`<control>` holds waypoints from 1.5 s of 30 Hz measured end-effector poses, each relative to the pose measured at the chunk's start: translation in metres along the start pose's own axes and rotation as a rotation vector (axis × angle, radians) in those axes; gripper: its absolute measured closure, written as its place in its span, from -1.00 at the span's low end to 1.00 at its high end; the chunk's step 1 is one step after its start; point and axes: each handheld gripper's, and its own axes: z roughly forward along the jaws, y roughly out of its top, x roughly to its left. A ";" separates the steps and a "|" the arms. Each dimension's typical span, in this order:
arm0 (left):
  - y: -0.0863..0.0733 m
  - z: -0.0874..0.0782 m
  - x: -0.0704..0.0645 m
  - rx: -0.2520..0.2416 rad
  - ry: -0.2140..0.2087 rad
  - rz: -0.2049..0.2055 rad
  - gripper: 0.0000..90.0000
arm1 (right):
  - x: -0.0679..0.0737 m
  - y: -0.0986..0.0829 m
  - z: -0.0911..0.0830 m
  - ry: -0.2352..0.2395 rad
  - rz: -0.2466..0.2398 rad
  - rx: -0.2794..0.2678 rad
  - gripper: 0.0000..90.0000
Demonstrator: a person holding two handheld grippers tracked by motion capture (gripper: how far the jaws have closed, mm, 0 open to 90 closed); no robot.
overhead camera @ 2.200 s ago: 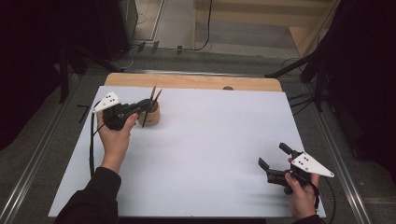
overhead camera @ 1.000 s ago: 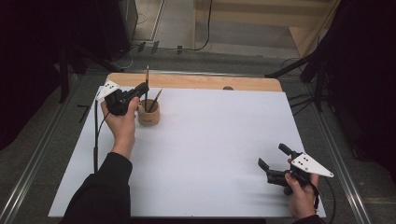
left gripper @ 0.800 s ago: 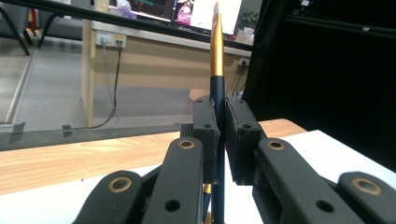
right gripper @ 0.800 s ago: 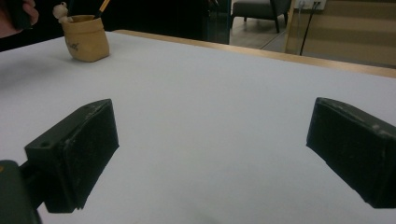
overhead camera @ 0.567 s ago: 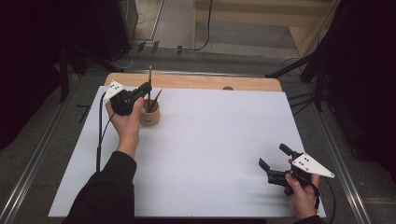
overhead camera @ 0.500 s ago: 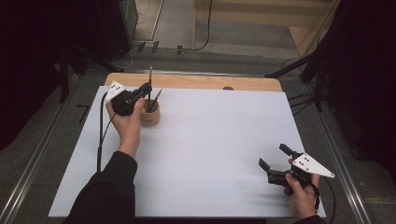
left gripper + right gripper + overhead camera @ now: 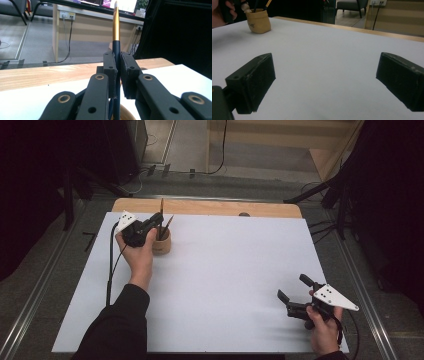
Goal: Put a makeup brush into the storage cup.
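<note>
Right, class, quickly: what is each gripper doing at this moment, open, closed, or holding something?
Left gripper: jaws closed on an upright pencil above the wooden cup.
Right gripper: jaws wide open, holding nothing.

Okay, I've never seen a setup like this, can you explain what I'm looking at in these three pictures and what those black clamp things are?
A person sits at a table covered by a white sheet and holds a hand-operated black two-jaw gripper in each hand.

The high view comes from a camera above, looking down on the table. The left gripper is at the far left, over a small round tan wooden holder. The right gripper rests near the front right edge.

The other two pictures come from cameras mounted on the grippers, looking along their own jaws.

In the left gripper view, the jaws are closed on an upright pen or brush with a dark blue shaft, gold band and white tip. A second one leans in the holder.

In the right gripper view, the jaws stand wide apart, holding nothing, with the holder in the distance.
</note>
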 end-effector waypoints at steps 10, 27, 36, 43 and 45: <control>-0.005 -0.003 -0.002 0.020 0.021 0.028 0.86 | 0.000 0.000 0.000 -0.002 0.003 0.001 -0.95; -0.005 -0.008 -0.002 0.035 0.027 0.053 0.62 | 0.000 0.000 0.000 -0.003 0.001 0.002 -0.95; -0.002 -0.013 0.000 0.046 0.020 0.035 0.50 | 0.000 0.000 0.000 -0.004 0.002 0.003 -0.95; 0.001 -0.017 0.001 0.038 0.019 0.032 0.50 | 0.000 0.000 0.000 -0.005 0.002 0.005 -0.95; 0.002 -0.018 0.001 0.040 0.020 0.033 0.50 | 0.000 -0.001 0.000 -0.004 -0.002 0.005 -0.95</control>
